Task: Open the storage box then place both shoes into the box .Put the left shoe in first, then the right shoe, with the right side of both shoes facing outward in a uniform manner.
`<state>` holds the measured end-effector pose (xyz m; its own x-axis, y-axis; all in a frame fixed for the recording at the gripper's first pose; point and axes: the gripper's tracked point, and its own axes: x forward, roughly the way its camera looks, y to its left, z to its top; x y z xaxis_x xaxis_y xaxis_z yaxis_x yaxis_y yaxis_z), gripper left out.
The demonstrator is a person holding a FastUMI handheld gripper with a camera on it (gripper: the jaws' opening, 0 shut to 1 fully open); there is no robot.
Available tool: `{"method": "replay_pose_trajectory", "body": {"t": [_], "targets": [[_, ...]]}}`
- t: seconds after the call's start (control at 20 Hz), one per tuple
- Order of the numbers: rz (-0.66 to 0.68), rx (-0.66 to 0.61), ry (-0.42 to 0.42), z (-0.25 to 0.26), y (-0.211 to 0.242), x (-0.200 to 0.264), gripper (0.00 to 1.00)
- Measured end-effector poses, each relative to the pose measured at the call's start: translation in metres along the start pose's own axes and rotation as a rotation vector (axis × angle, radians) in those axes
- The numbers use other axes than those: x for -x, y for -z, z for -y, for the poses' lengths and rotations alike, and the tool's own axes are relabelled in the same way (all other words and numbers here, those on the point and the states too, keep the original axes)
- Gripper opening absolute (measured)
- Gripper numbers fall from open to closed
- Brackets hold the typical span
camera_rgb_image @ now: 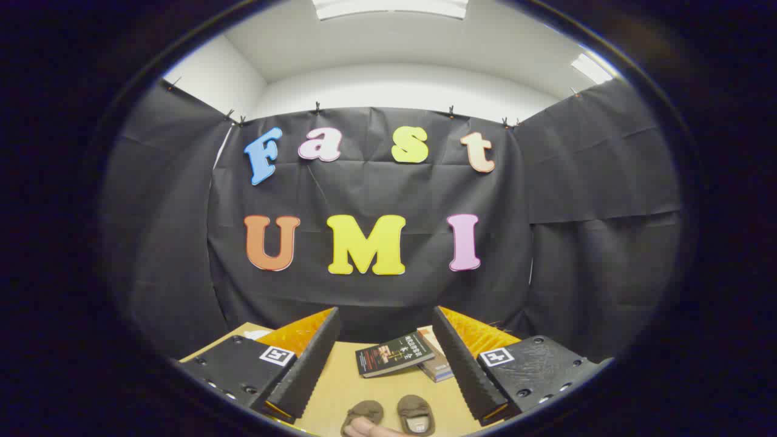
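Gripper view: claw (386, 364) spread wide and holding nothing above the worktop (340, 388).

Two small brown shoes (391, 416) lie side by side on the worktop below and between the fingers, close under the claw, their long axes running roughly away from it. A hand (371, 430) touches the left one. Beyond the fingertips sit stacked books (400, 355). The move probably starts with a descent toward the shoes.
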<state>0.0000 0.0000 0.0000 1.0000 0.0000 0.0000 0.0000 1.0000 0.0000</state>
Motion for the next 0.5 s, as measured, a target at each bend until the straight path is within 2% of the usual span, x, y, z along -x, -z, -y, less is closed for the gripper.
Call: {"method": "replay_pose_trajectory", "body": {"t": [0.5], "targets": [[-0.105, 0.005, -0.016, -0.005, 0.033, -0.011, 0.95]]}}
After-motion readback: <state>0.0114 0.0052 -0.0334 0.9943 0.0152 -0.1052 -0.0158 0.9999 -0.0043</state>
